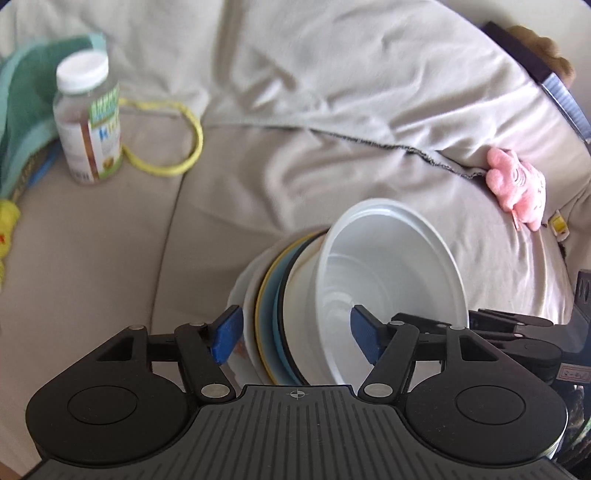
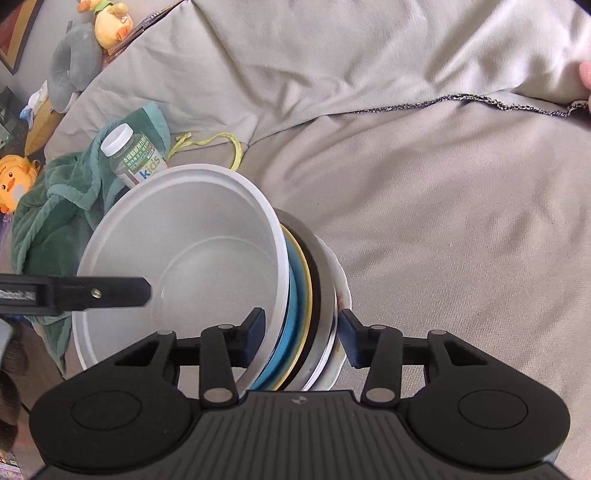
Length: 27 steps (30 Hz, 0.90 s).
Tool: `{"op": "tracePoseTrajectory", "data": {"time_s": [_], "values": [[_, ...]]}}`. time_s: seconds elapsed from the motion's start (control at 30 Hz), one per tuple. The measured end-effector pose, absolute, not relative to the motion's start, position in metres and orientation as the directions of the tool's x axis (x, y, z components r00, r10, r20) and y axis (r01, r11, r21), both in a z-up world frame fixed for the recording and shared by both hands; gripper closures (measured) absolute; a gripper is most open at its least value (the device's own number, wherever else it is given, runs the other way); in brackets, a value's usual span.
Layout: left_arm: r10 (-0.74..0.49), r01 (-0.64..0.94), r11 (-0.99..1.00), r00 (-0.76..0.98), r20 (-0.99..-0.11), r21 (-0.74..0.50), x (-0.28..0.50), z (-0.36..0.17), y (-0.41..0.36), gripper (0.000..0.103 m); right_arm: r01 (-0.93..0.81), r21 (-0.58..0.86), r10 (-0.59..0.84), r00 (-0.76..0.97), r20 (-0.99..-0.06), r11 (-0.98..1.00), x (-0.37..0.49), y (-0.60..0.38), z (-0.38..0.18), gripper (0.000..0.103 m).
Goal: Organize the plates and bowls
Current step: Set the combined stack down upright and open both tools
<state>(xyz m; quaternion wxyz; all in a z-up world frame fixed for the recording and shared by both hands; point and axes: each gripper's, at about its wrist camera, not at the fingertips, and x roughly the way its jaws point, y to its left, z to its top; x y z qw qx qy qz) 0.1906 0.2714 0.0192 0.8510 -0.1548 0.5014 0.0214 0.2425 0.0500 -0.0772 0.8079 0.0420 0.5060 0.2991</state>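
The stack of plates and bowls (image 1: 291, 314) stands on its edge, tilted, above a sofa covered with a beige cloth (image 1: 332, 92), and both tongs hold it from opposite sides. In the stack I can see a white plastic bowl (image 1: 391, 280) on one face, then a black-rimmed dish, a blue plate (image 2: 295, 295) with a yellow rim, a metal-looking dish and a white plate (image 2: 338, 284) on the other face.

The left tongs (image 1: 297, 334) are closed on the stack: one blue finger (image 1: 225, 336) presses the outer white plate and the other sits inside the white plastic bowl, so the whole pile is between them. The right tongs (image 2: 303, 339) grip the same stack from the other direction — one dark blue finger (image 2: 255, 332) is inside the bowl and the other touches the white plate. In the right wrist view a black part of the left tool reaches over the bowl's rim from the left.

Behind the stack, toward the left end of the sofa, a clear bottle (image 1: 86, 118) with a white cap and a "kids" label stands upright. Just beside it lie a yellow cord (image 1: 177, 147) in a loop and a crumpled green towel (image 2: 55, 206). Farther in that corner there are yellow duck toys (image 2: 110, 22) and a grey plush (image 2: 72, 66). Toward the right end, a pink plush toy (image 1: 517, 184) lies in the fold between the seat and the back cushion, well apart from the stack.
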Motion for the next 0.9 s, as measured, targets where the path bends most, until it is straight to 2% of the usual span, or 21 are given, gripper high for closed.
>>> {"op": "tracePoseTrajectory", "data": {"time_s": [0.17, 0.4, 0.67, 0.9], "values": [[-0.093, -0.161, 0.966, 0.514, -0.853, -0.203, 0.186, 0.028, 0.26, 0.035, -0.442, 0.354, 0.516, 0.326, -0.792, 0.824, 0.238, 0.048, -0.075, 0.058], [-0.101, -0.164, 0.963, 0.517, -0.85, -0.214, 0.178, 0.03, 0.262, 0.039, -0.463, 0.308, 0.496, 0.368, -0.787, 0.831, 0.228, 0.044, -0.064, 0.058], [-0.108, -0.182, 0.949, 0.579, -0.808, -0.257, 0.173, 0.041, 0.271, 0.042, -0.458, 0.365, 0.556, 0.405, -0.726, 0.811, 0.226, 0.031, -0.045, 0.058], [-0.094, -0.191, 0.952, 0.559, -0.824, -0.238, 0.173, 0.035, 0.275, 0.052, -0.432, 0.383, 0.559, 0.424, -0.713, 0.817, 0.229, 0.027, -0.043, 0.058]]}}
